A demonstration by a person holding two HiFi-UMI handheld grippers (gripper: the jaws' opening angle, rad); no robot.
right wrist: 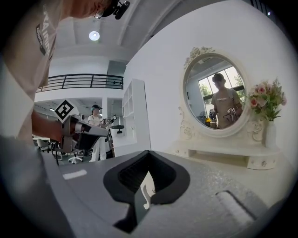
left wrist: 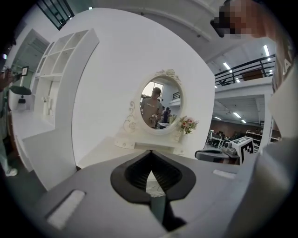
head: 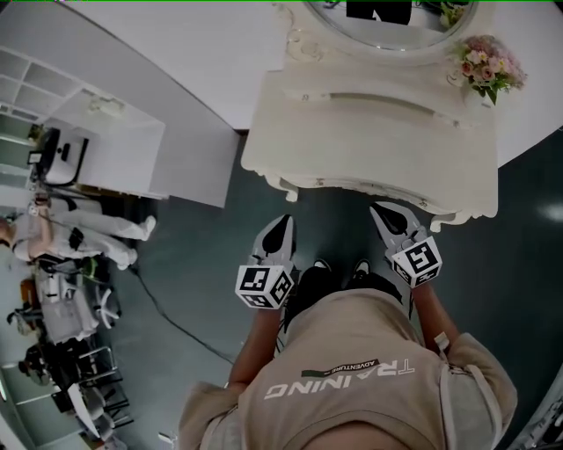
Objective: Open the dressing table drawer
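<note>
1. A cream dressing table (head: 369,158) is seen from above, with an oval mirror (head: 387,26) at its back and a vase of flowers (head: 488,68) at its back right corner.
2. The left gripper (head: 281,227) and right gripper (head: 383,215) are held side by side just in front of the table's front edge, not touching it. Both pairs of jaws are closed together and nothing is held.
3. The drawer is not clearly shown, because the table's front face is hidden under its top. A small knobbed front (right wrist: 262,162) is seen at one end of the low shelf beneath the mirror.
4. A light, stiff wooden drawer is expected. Its knob is judged the best place to be gripped, and a straight, gentle pull is advised so the vase is not shaken.
</note>
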